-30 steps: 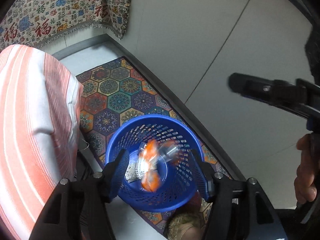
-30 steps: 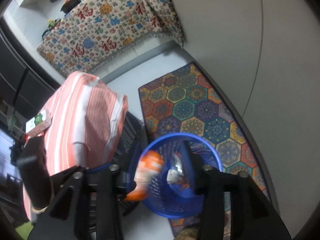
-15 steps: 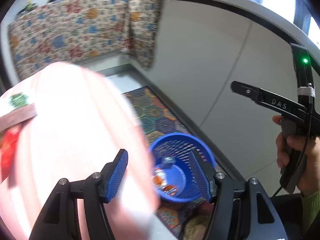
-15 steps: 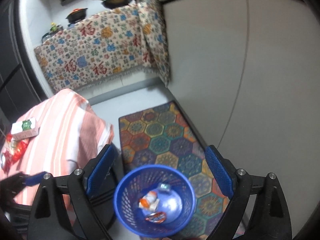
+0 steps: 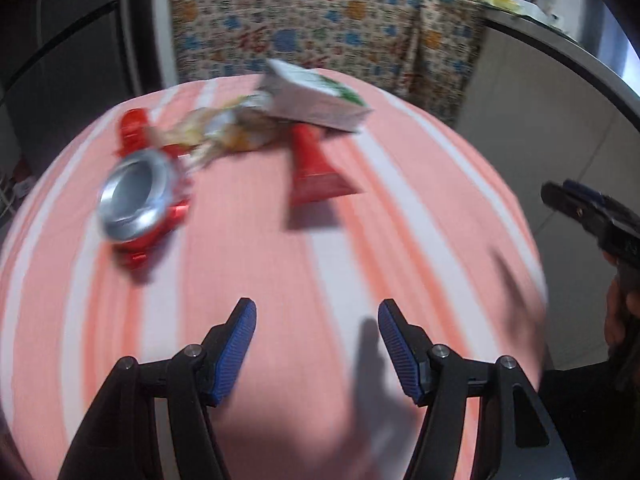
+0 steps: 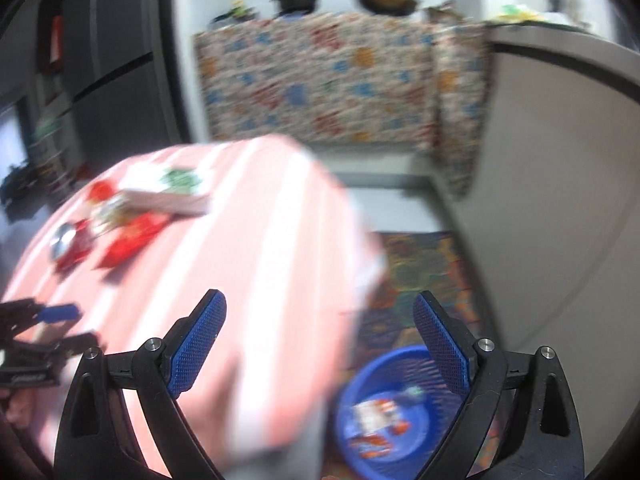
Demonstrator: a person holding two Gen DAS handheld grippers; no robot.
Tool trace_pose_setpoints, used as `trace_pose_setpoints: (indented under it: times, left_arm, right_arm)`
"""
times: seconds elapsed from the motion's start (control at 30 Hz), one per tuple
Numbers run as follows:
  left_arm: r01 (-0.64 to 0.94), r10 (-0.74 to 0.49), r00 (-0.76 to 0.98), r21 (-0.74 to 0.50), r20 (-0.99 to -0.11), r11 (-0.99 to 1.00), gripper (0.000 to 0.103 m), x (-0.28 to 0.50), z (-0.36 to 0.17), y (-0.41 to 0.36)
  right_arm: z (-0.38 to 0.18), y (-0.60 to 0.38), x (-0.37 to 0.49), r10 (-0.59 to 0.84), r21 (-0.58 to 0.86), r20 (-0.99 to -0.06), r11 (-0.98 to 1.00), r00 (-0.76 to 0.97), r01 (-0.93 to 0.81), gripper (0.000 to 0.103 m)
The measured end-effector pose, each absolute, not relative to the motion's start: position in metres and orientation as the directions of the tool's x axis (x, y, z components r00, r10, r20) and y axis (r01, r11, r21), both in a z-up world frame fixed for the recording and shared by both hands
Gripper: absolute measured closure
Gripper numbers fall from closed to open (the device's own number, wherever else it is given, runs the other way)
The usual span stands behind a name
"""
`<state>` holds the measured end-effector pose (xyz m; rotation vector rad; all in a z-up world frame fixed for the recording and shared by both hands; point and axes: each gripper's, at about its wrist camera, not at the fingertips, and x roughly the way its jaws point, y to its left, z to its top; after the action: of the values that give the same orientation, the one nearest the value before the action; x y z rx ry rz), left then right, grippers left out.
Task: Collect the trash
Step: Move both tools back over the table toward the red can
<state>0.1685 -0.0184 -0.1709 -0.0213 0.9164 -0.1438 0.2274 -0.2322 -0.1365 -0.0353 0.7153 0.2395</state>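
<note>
My left gripper [image 5: 316, 344] stands part open with nothing between its pads. My right gripper [image 6: 320, 344] stands wide; its jaws have just been opening, and they too are empty.

Below my right jaws the blue basket [image 6: 404, 400] sits on the patterned mat [image 6: 424, 264], already holding several wrappers.

Ahead of my left jaws the striped tablecloth [image 5: 248, 280] is bare, then carries 4 pieces of trash, blurred:
- a crushed red can [image 5: 138, 196], ahead and to the left, its open end facing me;
- a red packet [image 5: 314, 168], almost straight ahead, long axis running away from me;
- a crumpled foil wrapper [image 5: 228, 128], beyond the can;
- a white and green carton [image 5: 316, 100], farthest, lying slantwise.

Judgement: my left gripper is the nearer to the pile. From my right, the trash lies well apart, up and to the left. The packet's narrow width should suit my left jaws.
</note>
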Motion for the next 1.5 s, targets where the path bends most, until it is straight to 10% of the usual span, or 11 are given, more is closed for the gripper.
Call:
trace_pose_setpoints:
  times: [0.47,1.27,1.5]
  left_arm:
    - [0.048,-0.04,0.621,-0.014,-0.783,0.999,0.035,0.161,-0.178,0.063]
    - [0.143,-0.107,0.588,-0.028,-0.802,0.989,0.021,0.252,-0.178,0.067]
    - [0.16,-0.135,0.583,-0.05,-0.801,0.986,0.043,0.254,-0.175,0.076]
  right_arm:
    - [-0.197,-0.078,0.242,0.255,0.029,-0.806,0.918,0.535,-0.394,0.008]
    - [-0.2,-0.073,0.246,0.231,0.018,-0.787,0.935,0.572,-0.354,0.0]
    - [-0.2,-0.072,0.247,0.23,0.019,-0.787,0.936,0.572,-0.351,0.0]
